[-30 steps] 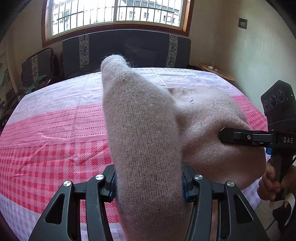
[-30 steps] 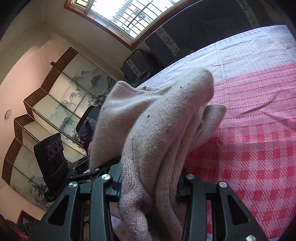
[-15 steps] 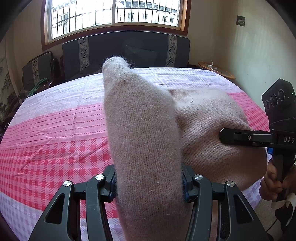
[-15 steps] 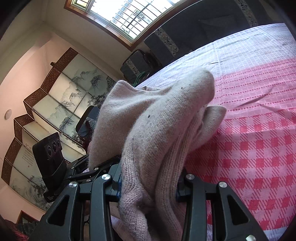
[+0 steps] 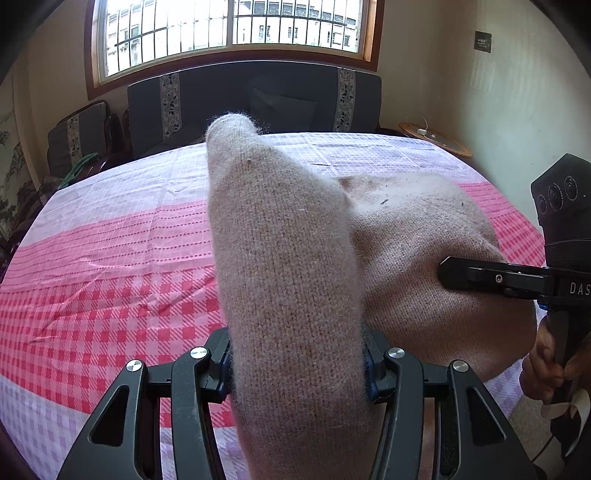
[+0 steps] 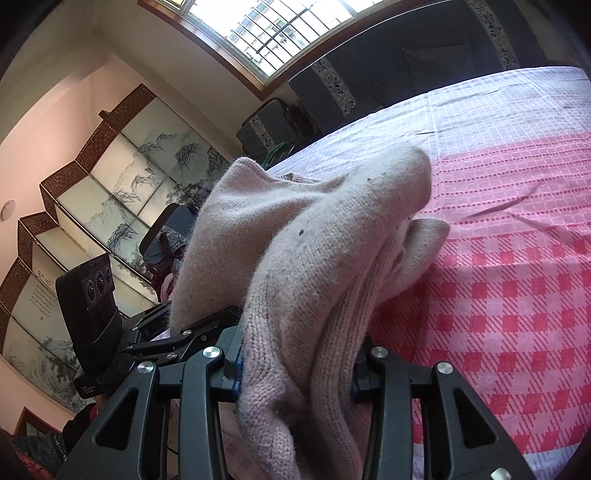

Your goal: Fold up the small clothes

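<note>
A beige knitted garment [image 5: 288, 266] is held up over the pink checked bedspread [image 5: 110, 258]. My left gripper [image 5: 297, 363] is shut on a thick fold of it, which rises in front of the camera. My right gripper [image 6: 295, 363] is shut on another bunched part of the same garment [image 6: 303, 236]. The right gripper also shows at the right of the left wrist view [image 5: 480, 277], pressed into the knit. The left gripper shows at the left of the right wrist view [image 6: 155, 332]. The garment's far end touches the bedspread [image 6: 517, 258].
A dark sofa [image 5: 255, 99] stands behind the bed under a barred window [image 5: 229, 26]. A round wooden side table [image 5: 436, 142] is at the far right. A painted folding screen [image 6: 110, 192] lines the left wall. The bed's near edge is just below the grippers.
Both grippers keep their hold on the garment. The cameras have shifted slightly, with the bedspread sliding a little in view. The garment's shape is nearly the same.
</note>
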Available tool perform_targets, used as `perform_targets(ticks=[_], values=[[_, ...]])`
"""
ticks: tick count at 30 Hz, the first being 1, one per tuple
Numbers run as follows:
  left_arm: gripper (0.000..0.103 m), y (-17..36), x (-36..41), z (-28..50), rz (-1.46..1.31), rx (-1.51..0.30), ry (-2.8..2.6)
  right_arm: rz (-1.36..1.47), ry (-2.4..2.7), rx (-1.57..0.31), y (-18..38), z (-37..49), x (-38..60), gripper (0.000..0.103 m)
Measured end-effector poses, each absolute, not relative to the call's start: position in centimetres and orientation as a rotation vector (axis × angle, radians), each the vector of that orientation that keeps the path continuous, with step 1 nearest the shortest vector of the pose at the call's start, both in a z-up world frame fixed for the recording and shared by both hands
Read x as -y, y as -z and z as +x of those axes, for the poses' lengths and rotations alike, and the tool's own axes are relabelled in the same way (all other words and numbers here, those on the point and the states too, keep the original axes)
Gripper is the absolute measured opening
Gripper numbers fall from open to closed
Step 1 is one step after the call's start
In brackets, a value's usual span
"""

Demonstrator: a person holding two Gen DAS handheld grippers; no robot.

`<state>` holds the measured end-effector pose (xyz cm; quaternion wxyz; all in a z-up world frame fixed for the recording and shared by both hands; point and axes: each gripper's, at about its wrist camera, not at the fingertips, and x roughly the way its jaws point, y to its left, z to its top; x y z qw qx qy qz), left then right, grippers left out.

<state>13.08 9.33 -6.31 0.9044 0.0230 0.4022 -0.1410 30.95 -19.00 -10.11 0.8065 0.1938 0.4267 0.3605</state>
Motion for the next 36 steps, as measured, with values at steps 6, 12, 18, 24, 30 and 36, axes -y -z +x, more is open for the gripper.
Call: perform_targets(ticks=[6, 12, 18, 24, 30, 36], values=[[0.052, 6.1, -9.9, 12.8, 0.041, -0.821, 0.289, 0.370, -0.771, -0.894, 9.6, 30.8, 18.6, 0.037], [0.052, 5.8, -10.5, 12.6, 0.034, -0.810, 0.287, 0.344, -0.773, -0.876, 9.3, 30.5, 18.3, 0.037], [0.052, 5.4, -10.8, 12.4, 0.031, -0.796, 0.284, 0.329, -0.774, -0.859, 8.8, 30.0, 18.0, 0.037], [0.052, 5.0, -10.9, 11.8, 0.025, -0.785, 0.284, 0.318, -0.775, -0.845, 8.3, 29.4, 17.7, 0.037], [0.052, 4.7, -11.0, 10.9, 0.028, -0.780, 0.286, 0.316, -0.777, -0.841, 8.0, 29.0, 17.6, 0.037], [0.052, 4.6, -11.3, 10.0, 0.029, -0.774, 0.286, 0.312, -0.783, -0.834, 7.9, 27.9, 17.5, 0.037]])
